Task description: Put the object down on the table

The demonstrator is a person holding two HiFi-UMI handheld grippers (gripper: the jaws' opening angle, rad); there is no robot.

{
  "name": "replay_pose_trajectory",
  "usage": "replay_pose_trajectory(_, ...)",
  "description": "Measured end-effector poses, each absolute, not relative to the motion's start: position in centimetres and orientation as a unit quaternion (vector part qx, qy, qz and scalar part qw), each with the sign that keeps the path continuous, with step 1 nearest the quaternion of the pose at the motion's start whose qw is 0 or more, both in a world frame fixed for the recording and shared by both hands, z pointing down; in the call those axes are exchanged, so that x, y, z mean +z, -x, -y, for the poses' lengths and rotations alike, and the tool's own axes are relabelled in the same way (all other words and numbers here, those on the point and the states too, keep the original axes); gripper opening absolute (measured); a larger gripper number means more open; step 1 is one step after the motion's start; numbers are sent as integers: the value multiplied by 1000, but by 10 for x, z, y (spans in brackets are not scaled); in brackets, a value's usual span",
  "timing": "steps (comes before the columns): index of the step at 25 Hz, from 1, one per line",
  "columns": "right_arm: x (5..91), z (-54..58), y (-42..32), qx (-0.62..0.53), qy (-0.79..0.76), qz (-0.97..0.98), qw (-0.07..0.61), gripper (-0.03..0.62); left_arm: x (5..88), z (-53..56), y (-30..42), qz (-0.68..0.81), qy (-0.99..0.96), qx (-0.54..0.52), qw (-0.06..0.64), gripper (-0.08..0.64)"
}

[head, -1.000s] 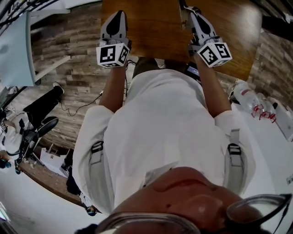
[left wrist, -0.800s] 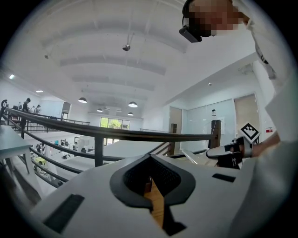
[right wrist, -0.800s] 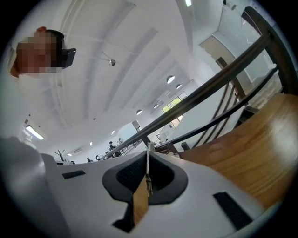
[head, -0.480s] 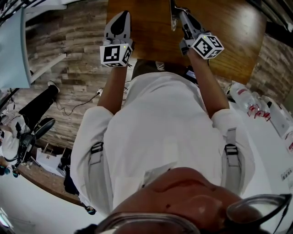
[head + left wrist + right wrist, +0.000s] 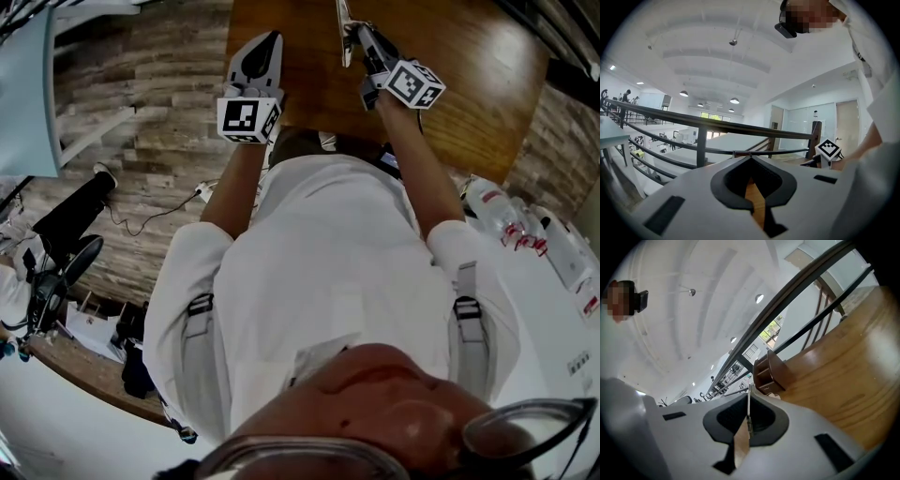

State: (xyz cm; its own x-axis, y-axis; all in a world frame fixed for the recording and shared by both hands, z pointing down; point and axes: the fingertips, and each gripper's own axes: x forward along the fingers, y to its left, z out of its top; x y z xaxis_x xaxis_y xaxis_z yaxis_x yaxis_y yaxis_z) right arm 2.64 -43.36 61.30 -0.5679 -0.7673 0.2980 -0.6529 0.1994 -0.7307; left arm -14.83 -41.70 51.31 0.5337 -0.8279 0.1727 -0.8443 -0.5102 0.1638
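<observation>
My right gripper [image 5: 355, 29] is over the brown wooden table [image 5: 469, 66], shut on a thin flat pale object [image 5: 343, 36] that stands on edge. In the right gripper view the object [image 5: 748, 409] shows as a narrow strip pinched between the jaws of the right gripper [image 5: 749, 393]. The left gripper [image 5: 271, 37] hovers beside it over the table's near left part, shut with nothing in it. In the left gripper view the tips of the left gripper [image 5: 751, 157] meet, and table wood shows through the hollow behind them.
A dark brown wooden box [image 5: 771, 373] stands on the table ahead of the right gripper. A black railing [image 5: 708, 123] runs beyond the table. Plastic bottles [image 5: 506, 214] lie on a white surface at the right. Plank floor [image 5: 141, 112] lies to the left.
Both grippers have moved further out over the table. The right one has gone further and rolled, and the thin object has travelled with it.
</observation>
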Motion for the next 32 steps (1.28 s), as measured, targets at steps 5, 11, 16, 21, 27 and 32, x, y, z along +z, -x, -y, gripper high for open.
replay_pose_trajectory(5,627,435,-28,-469,459,-750,83,25,517,412,143,477,-870,38,119,14)
replay_pose_trajectory(11,645,438,-25,-517,455,-717,108,25,520,411,142,473,-872,38,123,14)
replay_pose_trajectory(16,656,437,-15,-541,447,-704,111,25,523,408,144,471,-872,38,128,14)
replay_pose_trajectory(21,665,433,-19,-560,449,-686,119,25,521,403,142,472,-872,39,127,14)
replay_pose_trajectory(27,678,435,-9,-574,453,-672,116,25,525,407,154,475,-869,38,131,14)
replay_pose_trajectory(32,687,432,-9,-589,458,-657,109,25,523,405,153,475,-870,38,131,14)
